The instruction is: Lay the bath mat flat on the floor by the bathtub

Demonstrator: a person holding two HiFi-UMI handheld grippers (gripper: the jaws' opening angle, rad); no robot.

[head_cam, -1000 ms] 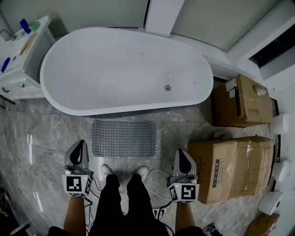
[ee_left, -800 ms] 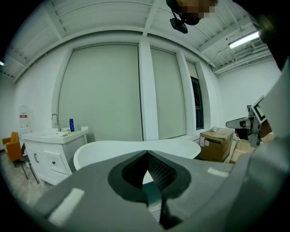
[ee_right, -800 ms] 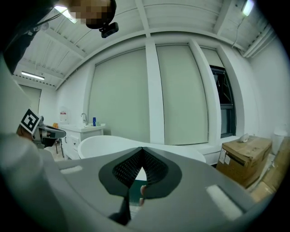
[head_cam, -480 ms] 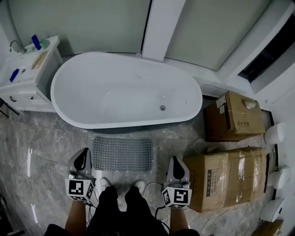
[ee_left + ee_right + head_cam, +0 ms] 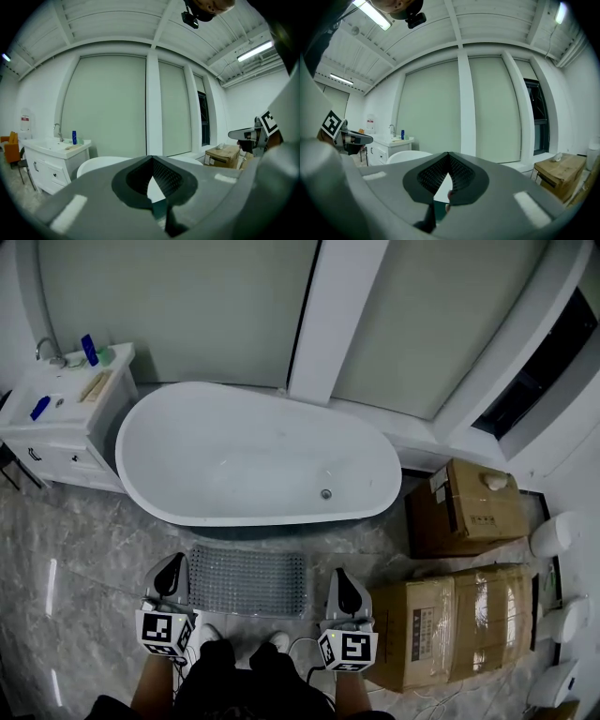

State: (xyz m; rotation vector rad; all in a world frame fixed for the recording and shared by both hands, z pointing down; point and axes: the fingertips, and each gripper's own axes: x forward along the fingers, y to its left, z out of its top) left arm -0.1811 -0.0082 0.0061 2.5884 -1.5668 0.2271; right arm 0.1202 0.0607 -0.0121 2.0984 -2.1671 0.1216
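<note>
marble floor (image 5: 84, 545), bath mat (image 5: 248, 579) flat by bathtub (image 5: 253, 451); left tool (image 5: 175, 564), right tool (image 5: 337, 577) closed

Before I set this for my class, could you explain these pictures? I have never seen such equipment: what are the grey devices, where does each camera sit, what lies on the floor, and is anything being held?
There is no robot here. A person stands holding a two-jaw gripper in each hand. The head view comes from a camera on their head, looking steeply down. In it the left gripper and right gripper point toward a white oval bathtub. A grey studded rectangular bath mat lies flat on the marbled grey floor beside the tub. Brown cardboard boxes stand at the right. The other two pictures come from cameras riding on each gripper, looking along its jaws. Both pairs of jaws are together, and nothing is held.
</note>
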